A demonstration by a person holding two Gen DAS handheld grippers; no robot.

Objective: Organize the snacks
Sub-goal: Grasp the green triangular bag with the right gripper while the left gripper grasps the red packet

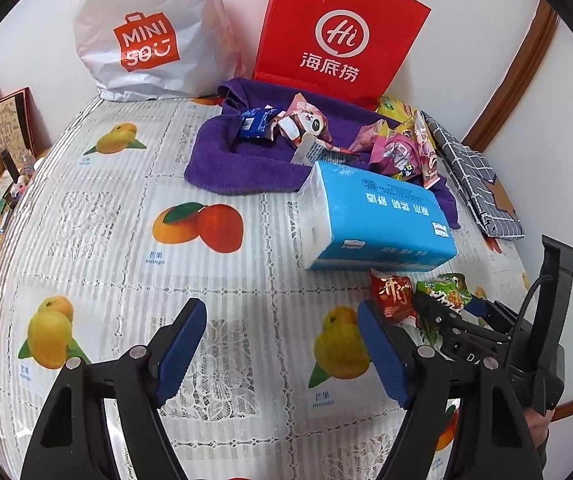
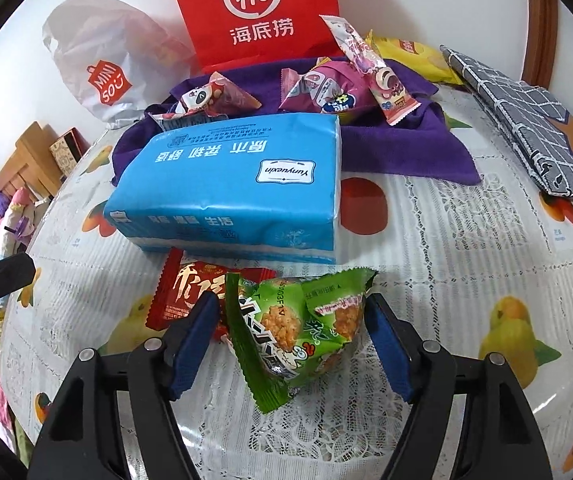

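A green snack packet (image 2: 306, 328) lies on the fruit-print tablecloth (image 2: 466, 280), partly over a red packet (image 2: 182, 292). My right gripper (image 2: 291, 300) is open around the green packet, one blue pad on each side, close to its edges without squeezing it. My left gripper (image 1: 282, 308) is open over bare tablecloth (image 1: 126, 216) with nothing between its pads. In the left wrist view the same green packet (image 1: 446, 292) and red packet (image 1: 392, 292) sit at the right. Several more snack packets (image 1: 302, 124) lie on a purple cloth (image 1: 246, 156) at the back.
A blue tissue pack (image 2: 230, 188) lies just behind the two packets. A red paper bag (image 1: 342, 32) and a white plastic bag (image 1: 146, 32) stand against the wall. A grey checked cloth (image 2: 534, 128) lies at the right. Clutter sits beyond the table's left edge.
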